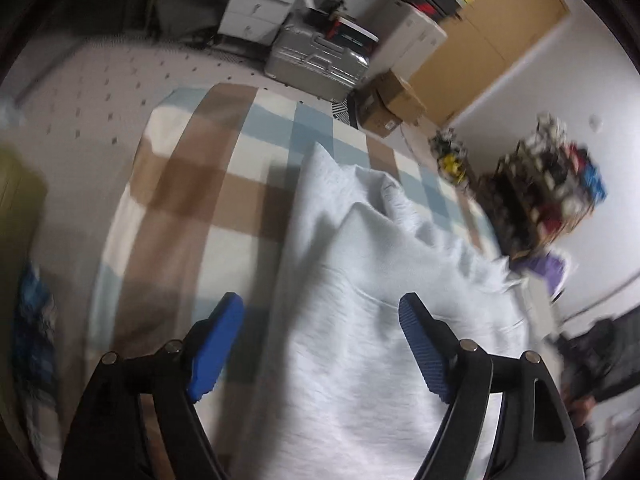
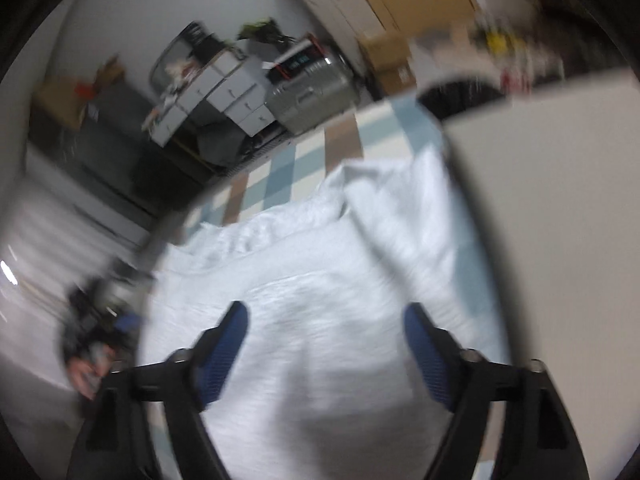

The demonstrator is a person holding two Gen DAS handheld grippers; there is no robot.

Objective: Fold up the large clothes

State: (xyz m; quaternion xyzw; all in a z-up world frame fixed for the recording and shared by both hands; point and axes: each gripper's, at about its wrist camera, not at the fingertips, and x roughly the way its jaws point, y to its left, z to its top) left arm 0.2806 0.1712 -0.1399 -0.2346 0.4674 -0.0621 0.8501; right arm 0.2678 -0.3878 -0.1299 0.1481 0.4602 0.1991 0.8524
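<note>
Garment: large pale grey knit cloth point(image 1: 372, 280) lies rumpled at frame centre on blue-brown-cream checked bed cover point(image 1: 192, 184) | left claw point(image 1: 320, 344) spread, empty | right claw point(image 2: 324, 352) spread, empty, over cloth | silver hard-shell suitcase point(image 1: 316, 58) upper centre

Lived-in bedroom, doubling as storage. Bed with checked blanket point(image 1: 224, 168) over a dotted sheet point(image 1: 120, 80). Beyond the bed's far edge: silver suitcase point(image 1: 316, 60), white drawer unit point(image 1: 260, 4), stacked cardboard boxes point(image 1: 392, 104), wooden door point(image 1: 492, 36), crammed shelf rack point(image 1: 548, 184).
</note>
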